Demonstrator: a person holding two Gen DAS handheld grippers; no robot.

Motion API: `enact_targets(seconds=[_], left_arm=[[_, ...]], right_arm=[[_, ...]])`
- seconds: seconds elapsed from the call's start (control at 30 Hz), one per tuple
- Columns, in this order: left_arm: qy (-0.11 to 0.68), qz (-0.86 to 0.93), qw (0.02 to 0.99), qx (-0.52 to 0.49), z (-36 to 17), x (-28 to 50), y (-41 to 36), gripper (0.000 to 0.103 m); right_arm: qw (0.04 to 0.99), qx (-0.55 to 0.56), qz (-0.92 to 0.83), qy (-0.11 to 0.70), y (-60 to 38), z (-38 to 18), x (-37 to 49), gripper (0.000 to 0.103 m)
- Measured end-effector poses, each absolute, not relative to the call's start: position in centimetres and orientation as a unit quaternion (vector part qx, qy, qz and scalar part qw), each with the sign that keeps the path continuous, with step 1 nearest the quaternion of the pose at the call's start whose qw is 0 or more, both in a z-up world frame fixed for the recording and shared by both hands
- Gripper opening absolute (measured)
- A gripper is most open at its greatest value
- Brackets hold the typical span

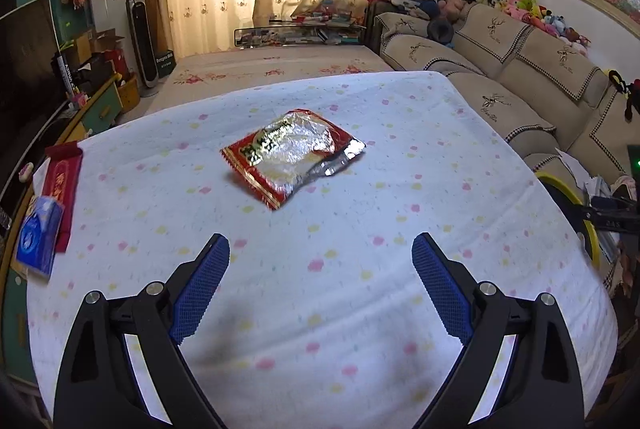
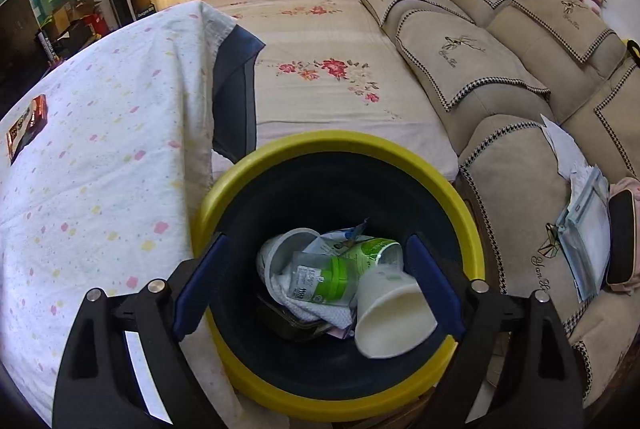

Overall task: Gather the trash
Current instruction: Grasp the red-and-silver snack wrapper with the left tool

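A torn red and silver snack wrapper (image 1: 294,155) lies flat on the table's white dotted cloth (image 1: 360,289), a short way ahead of my left gripper (image 1: 320,249), which is open and empty above the cloth. The wrapper also shows in the right wrist view (image 2: 26,127) at the far left. My right gripper (image 2: 316,249) is open and empty over a dark bin with a yellow rim (image 2: 460,205) beside the table. In the bin lie a white paper cup (image 2: 390,321), a green and white carton (image 2: 360,261) and other crumpled trash.
A blue tissue pack (image 1: 38,235) and a red flat packet (image 1: 62,185) lie at the table's left edge. A beige sofa (image 2: 500,69) with papers (image 2: 584,217) stands to the right. A floral mat (image 2: 320,69) covers the floor beyond. The bin's rim (image 1: 588,229) shows right of the table.
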State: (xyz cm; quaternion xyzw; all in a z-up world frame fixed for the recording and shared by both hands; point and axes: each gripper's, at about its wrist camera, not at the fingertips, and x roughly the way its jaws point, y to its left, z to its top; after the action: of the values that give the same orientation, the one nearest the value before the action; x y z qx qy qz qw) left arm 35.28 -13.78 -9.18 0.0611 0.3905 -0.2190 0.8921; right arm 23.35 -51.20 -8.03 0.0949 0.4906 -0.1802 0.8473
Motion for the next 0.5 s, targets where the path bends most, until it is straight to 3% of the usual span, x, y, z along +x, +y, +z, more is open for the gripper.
enact_targets(seconds=[0.5], left_arm=[[0.44,-0.223,0.865,0.096,-11.5,48.5,-17.1,0.091]], right_arm=[[0.845,0.108,-0.159,0.498,-51.0,-8.7,24.2,0.085]])
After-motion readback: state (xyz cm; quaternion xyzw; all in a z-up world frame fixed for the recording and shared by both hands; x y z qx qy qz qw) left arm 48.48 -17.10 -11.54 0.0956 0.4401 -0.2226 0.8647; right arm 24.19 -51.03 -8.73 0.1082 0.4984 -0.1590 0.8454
